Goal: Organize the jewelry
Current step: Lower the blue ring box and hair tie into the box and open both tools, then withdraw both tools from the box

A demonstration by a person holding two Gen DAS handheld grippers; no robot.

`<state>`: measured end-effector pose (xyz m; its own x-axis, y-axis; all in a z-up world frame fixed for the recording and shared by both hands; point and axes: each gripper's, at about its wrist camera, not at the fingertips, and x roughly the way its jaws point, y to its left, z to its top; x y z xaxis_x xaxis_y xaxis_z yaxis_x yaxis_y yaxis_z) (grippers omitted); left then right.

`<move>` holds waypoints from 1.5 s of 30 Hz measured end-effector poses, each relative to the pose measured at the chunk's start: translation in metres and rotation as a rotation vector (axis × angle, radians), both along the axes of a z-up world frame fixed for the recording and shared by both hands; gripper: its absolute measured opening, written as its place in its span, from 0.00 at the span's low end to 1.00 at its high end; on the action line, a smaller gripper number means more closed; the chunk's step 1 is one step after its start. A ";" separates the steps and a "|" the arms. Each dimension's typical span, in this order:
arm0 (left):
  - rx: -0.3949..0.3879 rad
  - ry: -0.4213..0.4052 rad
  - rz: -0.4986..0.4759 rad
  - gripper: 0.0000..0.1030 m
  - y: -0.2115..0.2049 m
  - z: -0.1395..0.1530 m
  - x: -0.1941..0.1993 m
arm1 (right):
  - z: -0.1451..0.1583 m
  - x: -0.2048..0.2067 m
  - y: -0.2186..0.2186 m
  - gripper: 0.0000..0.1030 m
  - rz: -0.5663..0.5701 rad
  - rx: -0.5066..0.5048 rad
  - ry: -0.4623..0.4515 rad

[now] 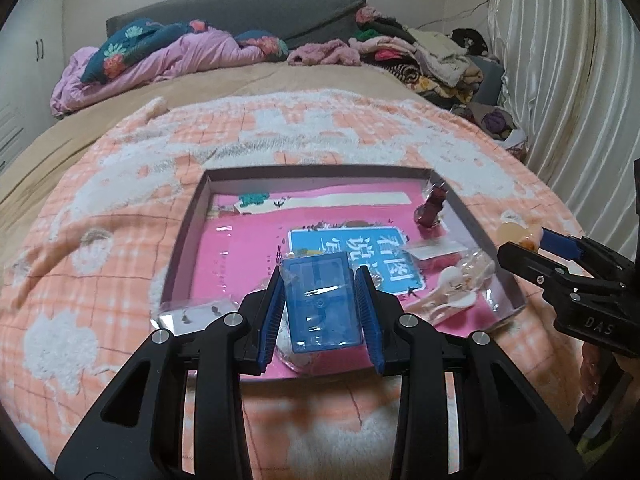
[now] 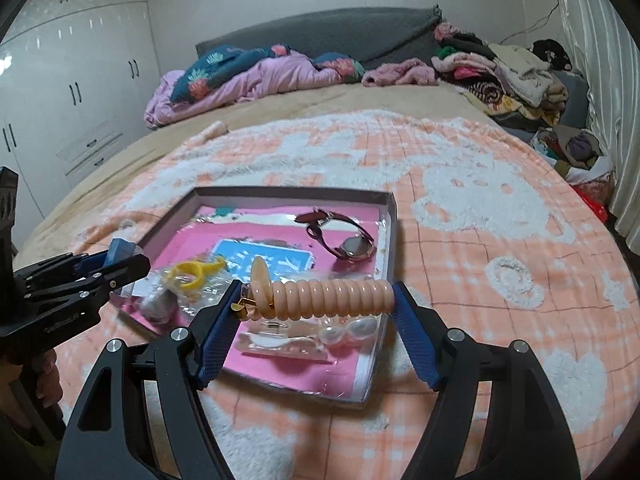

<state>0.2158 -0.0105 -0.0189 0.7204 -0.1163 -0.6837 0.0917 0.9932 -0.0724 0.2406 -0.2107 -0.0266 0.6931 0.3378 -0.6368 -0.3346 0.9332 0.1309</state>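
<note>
Both tools loaded over the tray

The left tool [image 1: 320, 300] pinched a small blue box [image 1: 320, 304] by its long sides; hard, smooth plastic, probably light and liable to slip, so a flat-sided grip suited it. The right tool [image 2: 316, 300] clamped a peach coil [image 2: 328, 294] end to end; it looked springy and soft, likely to buckle or pop out if squeezed harder. Both hung over the near edge of the tray [image 2: 390, 216] on the bed, a watch [image 2: 344, 236] lying at its far right.
</note>
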 end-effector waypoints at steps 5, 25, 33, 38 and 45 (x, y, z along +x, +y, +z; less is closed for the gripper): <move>-0.007 0.039 0.011 0.27 0.003 -0.014 0.011 | -0.012 0.012 0.005 0.70 0.003 -0.019 0.026; 0.015 -0.055 0.039 0.87 0.008 0.029 -0.036 | 0.041 -0.047 -0.015 0.96 0.015 0.097 -0.098; 0.017 -0.090 0.053 0.91 0.014 0.046 -0.075 | 0.056 -0.096 -0.014 0.96 0.060 0.077 -0.124; 0.015 -0.083 0.061 0.91 0.019 0.042 -0.101 | 0.050 -0.124 -0.010 0.96 0.053 0.058 -0.117; -0.002 -0.072 0.092 0.91 0.024 0.027 -0.136 | 0.040 -0.149 -0.006 0.96 0.027 0.046 -0.119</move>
<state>0.0799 0.0138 0.0079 0.7757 -0.0488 -0.6292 0.0050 0.9975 -0.0712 0.0915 -0.2171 0.0130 0.7529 0.3845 -0.5342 -0.3755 0.9175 0.1313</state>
